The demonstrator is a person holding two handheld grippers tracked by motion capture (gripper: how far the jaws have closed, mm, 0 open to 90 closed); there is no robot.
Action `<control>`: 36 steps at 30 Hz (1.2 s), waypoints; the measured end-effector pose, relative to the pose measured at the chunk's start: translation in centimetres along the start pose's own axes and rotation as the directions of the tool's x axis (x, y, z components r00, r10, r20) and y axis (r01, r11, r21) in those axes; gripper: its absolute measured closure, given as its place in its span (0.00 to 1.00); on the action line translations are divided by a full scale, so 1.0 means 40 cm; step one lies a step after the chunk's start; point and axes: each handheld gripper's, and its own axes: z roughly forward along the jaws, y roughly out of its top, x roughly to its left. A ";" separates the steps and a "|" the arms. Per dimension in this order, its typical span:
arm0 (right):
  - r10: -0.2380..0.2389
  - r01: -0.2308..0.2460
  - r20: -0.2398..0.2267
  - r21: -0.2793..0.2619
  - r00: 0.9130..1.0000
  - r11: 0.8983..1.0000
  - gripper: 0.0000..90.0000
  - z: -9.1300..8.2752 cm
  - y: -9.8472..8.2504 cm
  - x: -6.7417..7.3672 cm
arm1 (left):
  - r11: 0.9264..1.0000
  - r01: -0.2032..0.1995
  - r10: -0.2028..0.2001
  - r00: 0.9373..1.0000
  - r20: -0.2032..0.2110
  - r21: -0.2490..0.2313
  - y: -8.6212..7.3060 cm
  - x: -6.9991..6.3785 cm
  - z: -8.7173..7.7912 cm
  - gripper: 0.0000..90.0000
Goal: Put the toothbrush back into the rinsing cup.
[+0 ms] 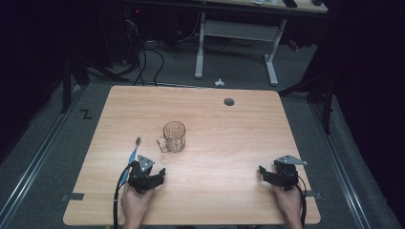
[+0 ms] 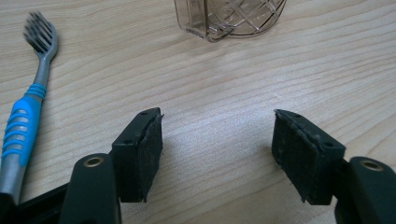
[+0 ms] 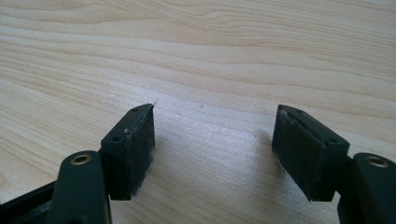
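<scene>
toothbrush point(image 1: 132, 156), flat, bristles pointing away

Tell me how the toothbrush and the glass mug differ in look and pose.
The toothbrush is long, thin and opaque, grey with a blue grip; the mug is squat and clear, with a cut diamond pattern. The toothbrush lies flat on the table, while the mug stands upright with its handle toward the table's left. The toothbrush lies just beside the left tool; the mug stands farther up the table. Both rest on the table, untouched.
</scene>
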 end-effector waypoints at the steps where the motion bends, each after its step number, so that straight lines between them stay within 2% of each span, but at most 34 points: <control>1: 0.000 0.000 0.000 0.000 1.000 1.000 0.34 0.000 0.000 0.000 | 1.000 0.000 0.000 1.000 0.000 0.000 0.000 0.000 0.000 0.38; 27: 0.003 -0.003 -0.002 0.000 1.000 1.000 0.33 -0.001 0.000 -0.001 | 1.000 0.000 0.000 1.000 0.013 0.008 -0.001 0.002 -0.003 0.34; 36: 0.003 -0.003 -0.002 0.001 1.000 1.000 0.33 -0.001 0.000 -0.001 | 1.000 0.011 -0.011 1.000 0.026 0.012 -0.003 0.011 -0.028 0.35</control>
